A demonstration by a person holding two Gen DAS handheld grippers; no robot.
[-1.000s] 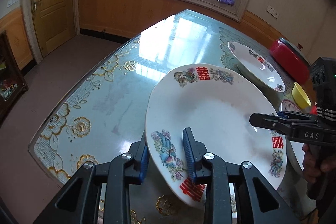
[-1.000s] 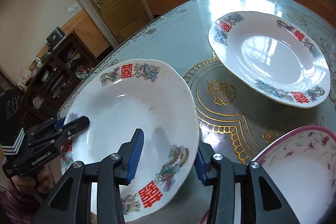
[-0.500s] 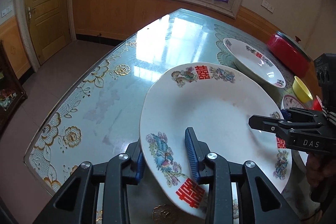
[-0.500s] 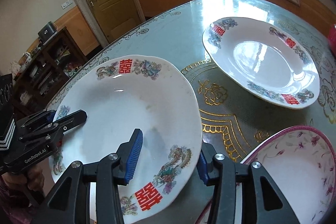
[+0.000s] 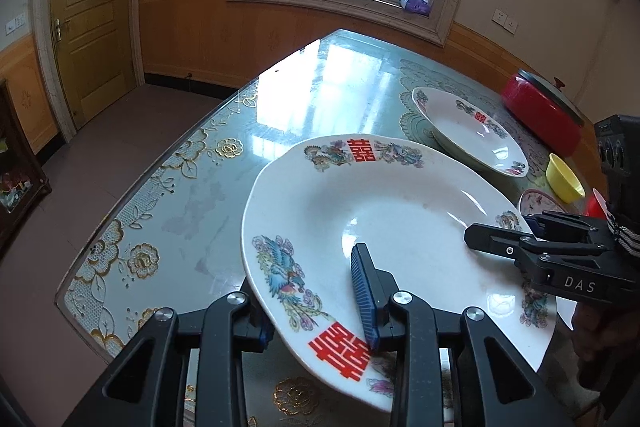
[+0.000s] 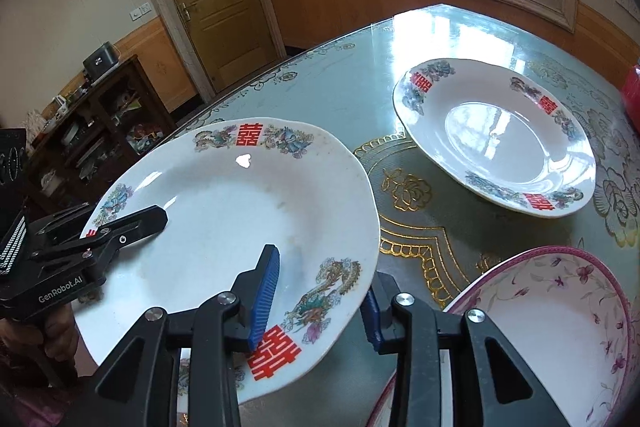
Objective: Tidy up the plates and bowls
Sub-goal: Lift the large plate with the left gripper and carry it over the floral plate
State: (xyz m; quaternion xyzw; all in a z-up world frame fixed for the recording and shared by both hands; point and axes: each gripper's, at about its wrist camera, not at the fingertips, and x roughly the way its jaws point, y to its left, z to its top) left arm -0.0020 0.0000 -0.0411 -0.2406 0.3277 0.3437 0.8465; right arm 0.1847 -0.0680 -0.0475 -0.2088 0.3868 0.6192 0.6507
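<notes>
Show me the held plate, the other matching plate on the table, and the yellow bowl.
held plate (image 5: 400,211), left wrist view, white centre.
matching plate (image 6: 496,135), right wrist view, centre well.
yellow bowl (image 5: 565,178), left wrist view, inside wall.

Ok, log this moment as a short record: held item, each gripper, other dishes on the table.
held item: plate, lifted and tilted above the table
left gripper: jaws astride the plate's near rim
right gripper: jaws astride the opposite rim
second plate: flat on the table
pink bowl: beside the right gripper
yellow bowl: near the red pot

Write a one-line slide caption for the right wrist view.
Both grippers clamp opposite rims of a raised plate, a matching plate lying beyond.
</notes>
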